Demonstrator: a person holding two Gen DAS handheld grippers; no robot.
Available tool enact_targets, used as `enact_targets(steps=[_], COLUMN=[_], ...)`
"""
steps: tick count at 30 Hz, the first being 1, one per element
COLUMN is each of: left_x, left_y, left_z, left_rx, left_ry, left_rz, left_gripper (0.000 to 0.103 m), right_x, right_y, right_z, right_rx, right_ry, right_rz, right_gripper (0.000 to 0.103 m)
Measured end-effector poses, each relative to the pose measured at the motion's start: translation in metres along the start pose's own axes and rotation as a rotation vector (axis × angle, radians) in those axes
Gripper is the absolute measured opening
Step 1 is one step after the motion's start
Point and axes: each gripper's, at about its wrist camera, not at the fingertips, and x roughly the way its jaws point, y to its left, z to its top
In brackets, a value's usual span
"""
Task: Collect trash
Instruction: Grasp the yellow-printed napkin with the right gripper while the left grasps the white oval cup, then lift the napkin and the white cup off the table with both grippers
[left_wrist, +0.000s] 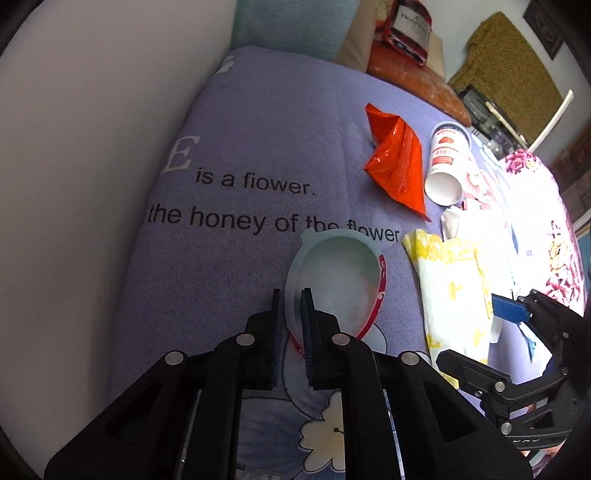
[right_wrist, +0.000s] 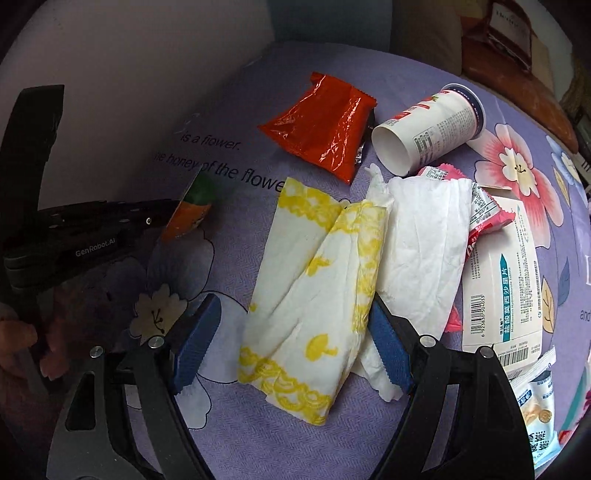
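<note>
My left gripper (left_wrist: 291, 297) is shut on the near rim of a round pale foil lid (left_wrist: 340, 273) with a red edge, held just above the purple bedspread (left_wrist: 240, 122). The right wrist view shows that lid's (right_wrist: 192, 210) orange and green face. My right gripper (right_wrist: 291, 306) is open, its blue pads either side of a folded white napkin with yellow print (right_wrist: 314, 295); the right pad is against the napkin's edge. A plain white tissue (right_wrist: 421, 243) lies beside it. Farther back lie a red-orange snack wrapper (right_wrist: 321, 122) and a paper cup (right_wrist: 428, 129) on its side.
A white medicine box (right_wrist: 506, 280), a pink wrapper (right_wrist: 484, 218) and a pale sachet (right_wrist: 535, 406) lie to the right of the tissue. A wall (left_wrist: 92, 147) runs along the bed's left side. Cushions and a red box (left_wrist: 406, 29) sit at the back. A person's fingers (right_wrist: 18, 332) hold the left gripper.
</note>
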Motion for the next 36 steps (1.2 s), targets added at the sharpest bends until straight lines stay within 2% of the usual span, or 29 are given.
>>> enact_targets(steps=[2, 4, 6, 7, 9, 14, 15, 16, 17, 21, 27, 36], left_x=[-0.003, -0.002, -0.003, -0.003, -0.002, 0.002, 0.004, 0.004, 0.004, 0.005, -0.001, -0.013], left_y=[0.004, 0.003, -0.001, -0.003, -0.010, -0.025, -0.028, -0.031, -0.033, -0.048, -0.060, -0.092], left_z=[-0.002, -0.001, -0.002, -0.003, 0.000, -0.001, -0.002, -0.002, -0.004, -0.007, -0.015, -0.018], left_rx=[-0.008, -0.012, -0.004, 0.002, 0.019, 0.048, 0.054, 0.061, 0.071, 0.096, 0.101, 0.128], left_ry=[-0.005, -0.007, -0.013, -0.018, -0.025, -0.034, -0.039, -0.044, -0.051, -0.060, -0.087, -0.098], left_rz=[-0.002, -0.010, -0.011, -0.003, 0.011, 0.040, 0.047, 0.059, 0.078, 0.109, 0.121, 0.083], left_gripper=[0.018, 0.027, 0.043, 0.057, 0.062, 0.062, 0.062, 0.056, 0.043, 0.016, 0.007, 0.005], right_x=[0.006, 0.010, 0.007, 0.004, -0.008, -0.030, -0.034, -0.038, -0.042, -0.060, -0.083, -0.094], right_y=[0.006, 0.009, 0.009, 0.008, 0.005, -0.005, -0.007, -0.009, -0.012, -0.030, -0.058, -0.102], right_z=[0.001, 0.001, 0.000, 0.000, 0.000, 0.000, 0.000, -0.001, -0.002, -0.013, -0.031, -0.055], right_rx=[-0.025, -0.039, -0.041, -0.029, -0.011, 0.031, 0.037, 0.046, 0.056, 0.099, 0.163, 0.273], right_ry=[-0.002, 0.004, -0.003, -0.004, -0.027, -0.061, -0.067, -0.072, -0.078, -0.105, -0.132, -0.149], right_rz=[-0.032, -0.052, -0.044, -0.023, -0.005, 0.033, 0.036, 0.041, 0.047, 0.046, 0.050, 0.045], right_gripper=[0.052, 0.039, 0.020, 0.011, 0.010, 0.009, 0.009, 0.009, 0.009, 0.009, 0.009, 0.009])
